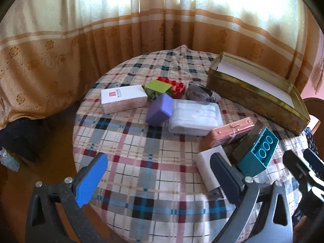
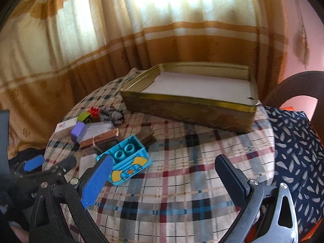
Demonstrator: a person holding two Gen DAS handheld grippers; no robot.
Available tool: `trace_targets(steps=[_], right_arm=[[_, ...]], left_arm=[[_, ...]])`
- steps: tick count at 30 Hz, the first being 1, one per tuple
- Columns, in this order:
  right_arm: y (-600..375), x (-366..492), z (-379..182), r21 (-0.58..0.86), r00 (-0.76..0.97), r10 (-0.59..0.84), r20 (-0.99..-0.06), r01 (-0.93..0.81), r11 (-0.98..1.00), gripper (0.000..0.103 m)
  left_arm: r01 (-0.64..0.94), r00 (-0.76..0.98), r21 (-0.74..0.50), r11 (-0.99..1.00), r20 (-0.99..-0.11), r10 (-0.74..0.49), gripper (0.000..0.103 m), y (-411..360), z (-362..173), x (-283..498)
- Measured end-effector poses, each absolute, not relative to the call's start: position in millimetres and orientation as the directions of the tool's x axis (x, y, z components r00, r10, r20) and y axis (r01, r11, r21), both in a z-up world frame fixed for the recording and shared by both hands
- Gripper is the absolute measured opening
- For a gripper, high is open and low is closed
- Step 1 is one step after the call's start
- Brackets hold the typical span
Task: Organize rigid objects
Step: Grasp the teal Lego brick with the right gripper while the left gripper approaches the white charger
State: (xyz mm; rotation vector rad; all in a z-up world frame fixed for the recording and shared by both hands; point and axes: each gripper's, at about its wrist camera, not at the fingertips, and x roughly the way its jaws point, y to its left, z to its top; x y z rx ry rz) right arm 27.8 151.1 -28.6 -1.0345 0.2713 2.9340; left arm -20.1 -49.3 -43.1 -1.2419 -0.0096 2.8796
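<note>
teal block (image 2: 126,160): lower left of the right wrist view, lying on its side on the desk (image 2: 182,162), just beside my right gripper (image 2: 164,179); I judge it the first pick
tin box (image 2: 192,103): upper centre, empty but for white lining; I'd place there
right gripper: spread wide, holding nothing; shift left to straddle the block
left gripper (image 1: 160,179): wide apart, empty

Tin (image 2: 188,109): far right on the round table (image 1: 154,182), paper sheet (image 2: 198,85) inside.
Toy bricks, boxes: clustered left of tin.
Toy brick (image 2: 126,160): nearest, before small case (image 2: 99,139).
</note>
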Motion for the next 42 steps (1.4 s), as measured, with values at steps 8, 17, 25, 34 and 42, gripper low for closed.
trace_targets(steps=[8,17,25,34,42], right_arm=[[137,9,-40,0.150,-0.718,-0.131,-0.683,0.038,-0.988,0.102],[118,-18,-40,0.175,-0.631,-0.254,-0.733,0.187,-0.967,0.102],[109,-17,-56,0.185,-0.618,-0.260,-0.742,0.184,-0.965,0.083],[140,6,-35,0.197,-0.704,-0.217,-0.676,0.111,-0.974,0.066],[166,26,-14,0.195,-0.800,-0.135,-0.585,0.023,-0.980,0.066]], left_arm=[[-0.031,-0.677,-0.006,-1.000,-0.735,0.025,0.102,-50,-45,-21],[-0.007,-0.678,-0.001,-1.000,-0.735,0.005,0.101,-69,-40,-25],[-0.025,-0.661,-0.057,-0.998,-0.748,0.059,0.096,-67,-39,-25],[-0.125,-0.635,-0.121,-0.985,-0.753,0.174,0.096,-42,-36,-20],[-0.143,-0.515,-0.185,-0.972,-0.825,0.233,0.070,-11,-64,-40]])
